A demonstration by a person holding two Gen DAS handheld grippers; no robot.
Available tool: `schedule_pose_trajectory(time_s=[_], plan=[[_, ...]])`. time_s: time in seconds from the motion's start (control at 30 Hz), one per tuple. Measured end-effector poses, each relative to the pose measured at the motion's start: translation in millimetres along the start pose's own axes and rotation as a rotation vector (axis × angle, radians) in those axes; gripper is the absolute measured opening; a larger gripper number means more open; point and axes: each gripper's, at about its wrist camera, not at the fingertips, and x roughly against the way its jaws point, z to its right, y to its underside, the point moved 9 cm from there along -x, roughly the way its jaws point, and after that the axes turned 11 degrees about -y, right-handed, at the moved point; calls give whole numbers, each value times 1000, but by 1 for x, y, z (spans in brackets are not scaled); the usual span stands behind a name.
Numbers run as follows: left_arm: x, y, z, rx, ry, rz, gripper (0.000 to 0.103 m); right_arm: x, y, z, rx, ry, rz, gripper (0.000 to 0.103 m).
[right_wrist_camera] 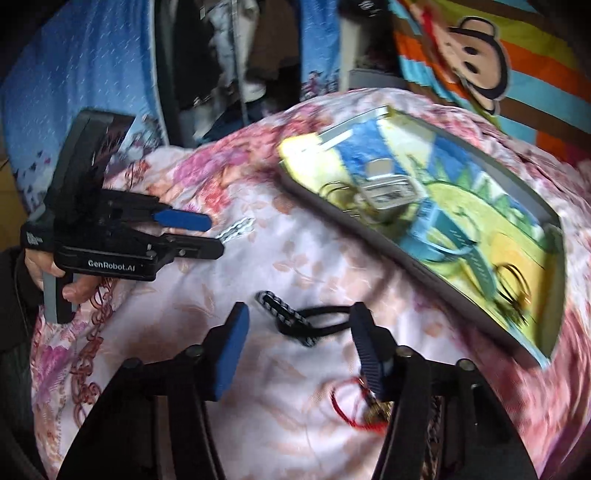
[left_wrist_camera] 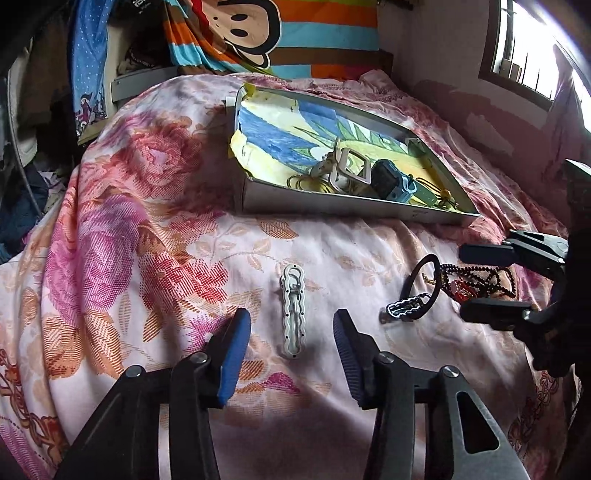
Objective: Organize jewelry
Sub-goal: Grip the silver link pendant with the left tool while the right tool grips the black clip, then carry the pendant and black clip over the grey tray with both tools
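A white hair clip [left_wrist_camera: 293,310] lies on the floral bedspread between the open fingers of my left gripper [left_wrist_camera: 291,325]. It also shows in the right wrist view [right_wrist_camera: 238,229]. A black hair clip [left_wrist_camera: 406,308] with a black hair tie [left_wrist_camera: 424,275] lies to its right; in the right wrist view the clip [right_wrist_camera: 284,317] sits between the open fingers of my right gripper [right_wrist_camera: 299,321]. A dark bead necklace with a red charm [left_wrist_camera: 476,282] lies under the right gripper [left_wrist_camera: 461,284]. The shallow box [left_wrist_camera: 332,201] holds a watch [left_wrist_camera: 393,181], white clips and rings.
The box [right_wrist_camera: 369,236] is lined with a blue, green and yellow drawing. A striped monkey blanket [left_wrist_camera: 258,33] hangs behind the bed. A window [left_wrist_camera: 528,48] is at the far right. Clothes pile up at the left edge [left_wrist_camera: 22,147]. A red thread charm [right_wrist_camera: 354,410] lies under my right gripper.
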Motion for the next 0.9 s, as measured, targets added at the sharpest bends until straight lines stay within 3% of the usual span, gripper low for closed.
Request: schedule_pose_trajectory(time_s=[0.07,0.33,0.4,0.57,0.7,0.9], plan=[[-4,0,0,15,10,-12,38,-11,-1,-4,22,-11,-31,36],[-12,2,-1,55,44,-47,13,-36,2,-10,70,-11,-119,36],[-14,2,-2,80,53,-54,13,-39,2,-9,74,-7,-128,36],[-16,4,-4,122,61,-67,13,-46,-1,-7,64,17,-138,21],[-16,5,-5,125,54,-68,13,-50,-2,-5,44,30,-140,17],[-16,4,-5,138,56,-66,12,-47,-13,10,-122,-1,-72,10]])
